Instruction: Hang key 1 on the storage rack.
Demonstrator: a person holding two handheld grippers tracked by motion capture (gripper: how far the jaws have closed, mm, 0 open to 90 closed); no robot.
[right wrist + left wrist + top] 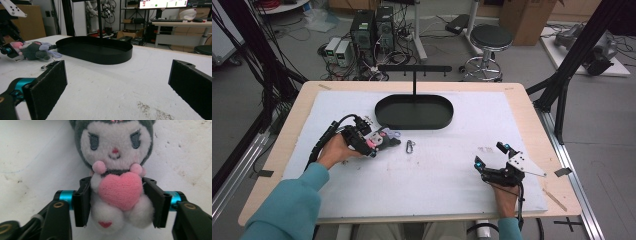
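Left gripper [117, 202] is clamping the plush toy [115, 170] at its waist, low on the white mat [437, 175].

Working left to right, I am seeing both of the 2 pads [82, 200] pressing into the toy's sides just beside its pink heart, so I am judging the pickup as secured but the carry not yet begun. Its metal clip [410, 146] is lying on the mat near the black oval tray [414, 112] with the hanger stand, probably the destination. Right gripper [492, 154] is idling well apart, jaws spread wide and holding nothing.
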